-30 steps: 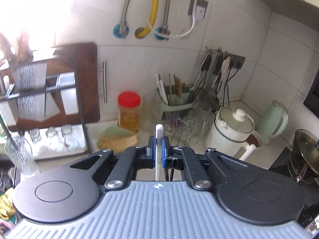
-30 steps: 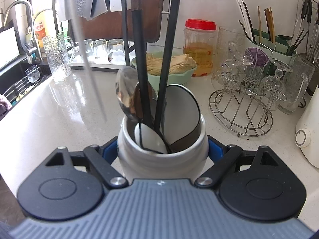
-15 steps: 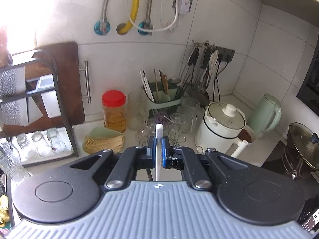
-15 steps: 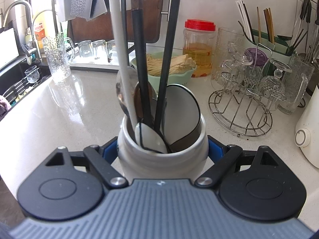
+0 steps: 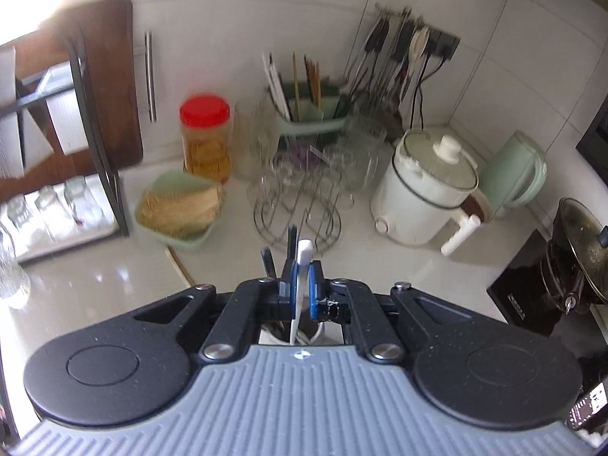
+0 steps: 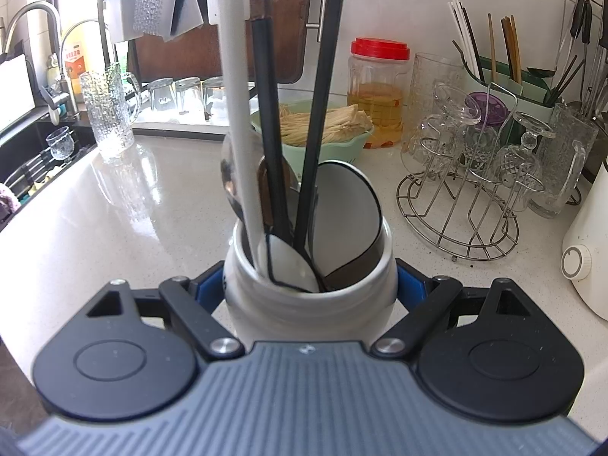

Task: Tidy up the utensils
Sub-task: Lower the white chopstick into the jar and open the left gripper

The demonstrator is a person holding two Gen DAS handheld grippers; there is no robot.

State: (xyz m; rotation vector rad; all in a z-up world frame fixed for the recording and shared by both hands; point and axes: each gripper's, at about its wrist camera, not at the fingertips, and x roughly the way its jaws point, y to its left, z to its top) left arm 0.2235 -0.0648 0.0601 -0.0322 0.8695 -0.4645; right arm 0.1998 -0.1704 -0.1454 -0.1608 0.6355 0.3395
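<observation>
Two grips hold at once on this bench (image 6: 114, 205): your right gripper (image 6: 309, 285) has its jaws clamped on either side of the white utensil jar (image 6: 307, 296), which stands on the near middle of the bench, and it has not shifted over the last second. Your left gripper (image 5: 300, 285) has its jaws narrow, pinched on the white handle (image 5: 303, 262) of a long utensil. What changed is that handle's place: a second ago it showed in the right wrist view only as a faint blur to the left of the jar, and now it stands as a solid white shaft (image 6: 237, 114) running down into the jar's left side, beside the two black handles (image 6: 300, 114) and the spoons already there. Your left hand has come down and tipped toward the jar, whose rim now shows just under the jaws. I judge the utensil is seated or nearly so, so letting go looks like the next step.
</observation>
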